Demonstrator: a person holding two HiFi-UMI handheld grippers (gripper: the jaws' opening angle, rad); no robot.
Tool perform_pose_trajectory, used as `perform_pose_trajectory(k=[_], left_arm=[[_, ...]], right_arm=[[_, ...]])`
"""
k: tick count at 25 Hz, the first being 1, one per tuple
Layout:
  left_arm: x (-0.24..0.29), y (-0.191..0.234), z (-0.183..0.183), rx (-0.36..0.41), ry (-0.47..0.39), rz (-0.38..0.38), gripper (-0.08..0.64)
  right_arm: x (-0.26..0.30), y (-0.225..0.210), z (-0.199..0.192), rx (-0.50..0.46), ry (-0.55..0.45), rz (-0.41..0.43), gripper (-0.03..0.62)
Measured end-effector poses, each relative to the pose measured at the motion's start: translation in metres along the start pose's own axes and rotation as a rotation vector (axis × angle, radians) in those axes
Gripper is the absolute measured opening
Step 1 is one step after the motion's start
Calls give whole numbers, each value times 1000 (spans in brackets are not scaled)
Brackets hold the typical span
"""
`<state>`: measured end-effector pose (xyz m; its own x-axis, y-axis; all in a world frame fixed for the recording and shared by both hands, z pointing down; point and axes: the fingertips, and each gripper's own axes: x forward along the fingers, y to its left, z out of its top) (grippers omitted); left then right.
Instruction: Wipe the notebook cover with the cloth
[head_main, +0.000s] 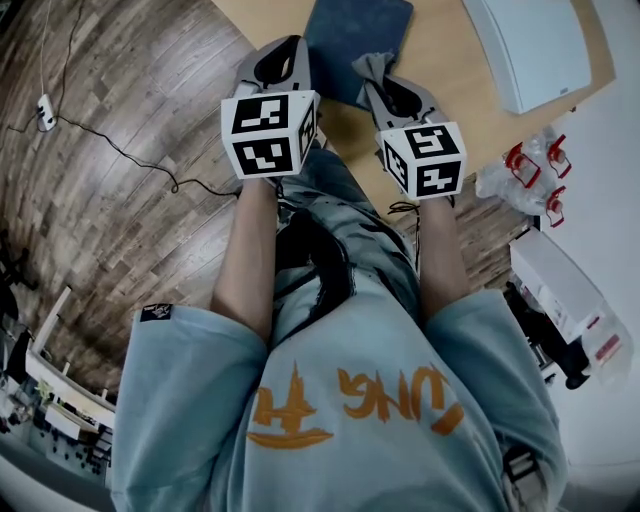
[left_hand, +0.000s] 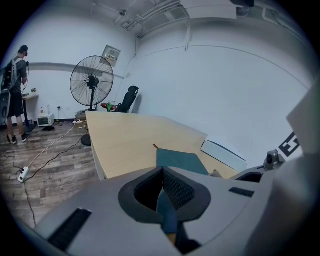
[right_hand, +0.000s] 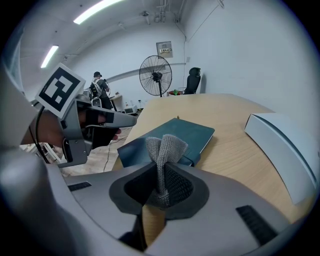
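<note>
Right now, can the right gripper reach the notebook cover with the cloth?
Probably yes. The right gripper is shut on the grey knitted cloth, and the teal notebook lies closed on the table just ahead of its jaws, with nothing between them. The white box sits off to the side.

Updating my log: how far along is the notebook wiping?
Done: the cloth is picked up and clamped in the right gripper. In hand: it is held at the near edge of the notebook; whether they touch can't be told. Left: the wiping itself. The left gripper is shut and empty.
</note>
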<state>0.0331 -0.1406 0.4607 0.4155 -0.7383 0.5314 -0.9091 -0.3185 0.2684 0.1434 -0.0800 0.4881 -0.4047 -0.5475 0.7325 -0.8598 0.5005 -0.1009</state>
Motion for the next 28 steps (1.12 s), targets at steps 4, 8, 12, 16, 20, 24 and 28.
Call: perform_pose_trajectory(k=[4, 8, 12, 16, 20, 24, 28], left_arm=[[-2, 0, -8, 0, 13, 6, 17], [-3, 3, -10, 6, 19, 11, 17], [-1, 6, -8, 15, 22, 16, 17], [3, 7, -2, 30, 28, 14, 17], [8, 9, 3, 50, 40, 11, 17], [15, 22, 11, 62, 58, 18, 17], [26, 31, 20, 75, 67, 14, 18]], right_arm=[[-6, 10, -8, -10, 6, 18, 44], [-7, 16, -13, -1, 14, 42, 44], [-9, 14, -7, 33, 0, 58, 44], [-12, 2, 14, 78, -61, 47, 44], [-9, -19, 33, 108, -97, 15, 44], [1, -35, 50, 132, -113, -13, 45], [15, -46, 65, 145, -118, -36, 46]])
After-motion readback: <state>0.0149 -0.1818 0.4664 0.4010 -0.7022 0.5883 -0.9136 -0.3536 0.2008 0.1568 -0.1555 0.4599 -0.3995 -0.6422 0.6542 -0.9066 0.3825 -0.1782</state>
